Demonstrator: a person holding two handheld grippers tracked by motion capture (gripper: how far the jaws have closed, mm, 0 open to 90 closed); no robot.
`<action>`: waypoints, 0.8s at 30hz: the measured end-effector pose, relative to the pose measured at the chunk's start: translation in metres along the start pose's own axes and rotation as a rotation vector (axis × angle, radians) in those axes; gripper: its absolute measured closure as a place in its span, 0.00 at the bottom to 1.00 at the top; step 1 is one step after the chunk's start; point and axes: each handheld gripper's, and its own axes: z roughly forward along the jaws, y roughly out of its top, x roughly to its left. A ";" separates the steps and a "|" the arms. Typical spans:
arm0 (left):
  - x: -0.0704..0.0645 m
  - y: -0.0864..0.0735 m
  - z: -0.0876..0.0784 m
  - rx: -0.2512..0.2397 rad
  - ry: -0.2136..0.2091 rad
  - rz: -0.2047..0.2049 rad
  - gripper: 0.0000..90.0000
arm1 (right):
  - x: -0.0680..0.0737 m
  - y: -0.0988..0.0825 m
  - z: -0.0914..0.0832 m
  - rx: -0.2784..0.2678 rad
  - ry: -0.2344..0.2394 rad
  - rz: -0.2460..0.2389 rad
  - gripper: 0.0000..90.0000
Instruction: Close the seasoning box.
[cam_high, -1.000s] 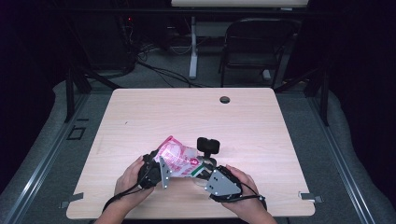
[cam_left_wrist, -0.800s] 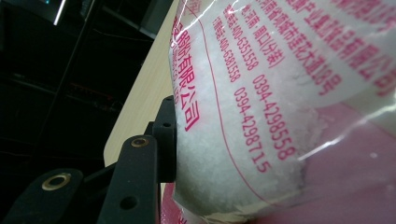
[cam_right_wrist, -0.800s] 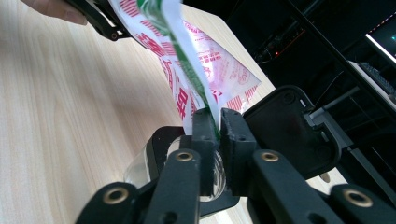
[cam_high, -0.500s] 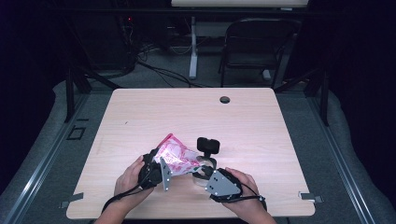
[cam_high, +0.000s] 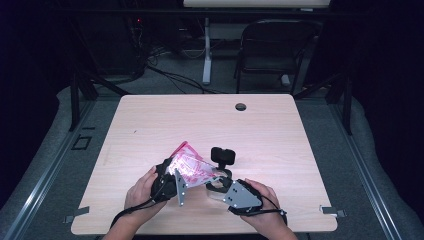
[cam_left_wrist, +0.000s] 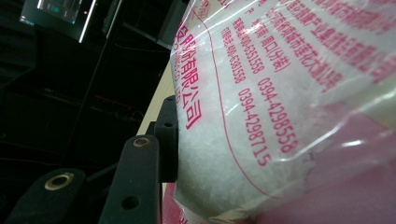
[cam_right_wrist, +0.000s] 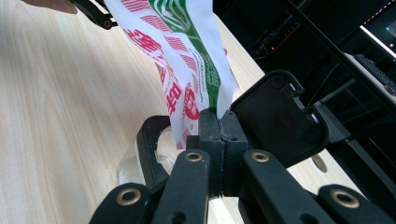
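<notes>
- The printed plastic bag (cam_high: 191, 166) of white granules hangs between the two grippers, just above the near part of the wooden table (cam_high: 300, 150), over a clear container with a black hinged lid (cam_high: 223, 156) that stands just ahead of the right gripper.
- Handling, as a judgement: the film is thin, glossy and probably slippery; the grainy fill is loose and will slump toward whichever end sits lower. Best held where the film lies flat and empty, or across the full belly.
- The left gripper (cam_high: 167, 181) has its jaws about half apart and clamped across the bulging, filled part of the bag; one black pad (cam_left_wrist: 167, 140) presses into the film, while the opposite pad is hidden behind the bag.
- The right gripper (cam_right_wrist: 217, 122) has just been closing and is now pinched tight on the bag's flat corner, the film trapped between its pads, straight above the container's mouth, which may be the pouring end.
</notes>
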 end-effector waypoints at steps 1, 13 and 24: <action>0.000 0.000 0.000 0.000 -0.002 -0.006 0.70 | -0.001 -0.001 0.000 -0.001 0.001 0.001 1.00; 0.000 0.004 -0.002 0.003 0.018 0.015 0.70 | -0.001 -0.007 0.001 0.002 0.006 0.015 1.00; 0.001 0.007 -0.002 -0.002 0.040 0.032 0.70 | -0.001 -0.011 0.002 0.010 0.005 0.015 1.00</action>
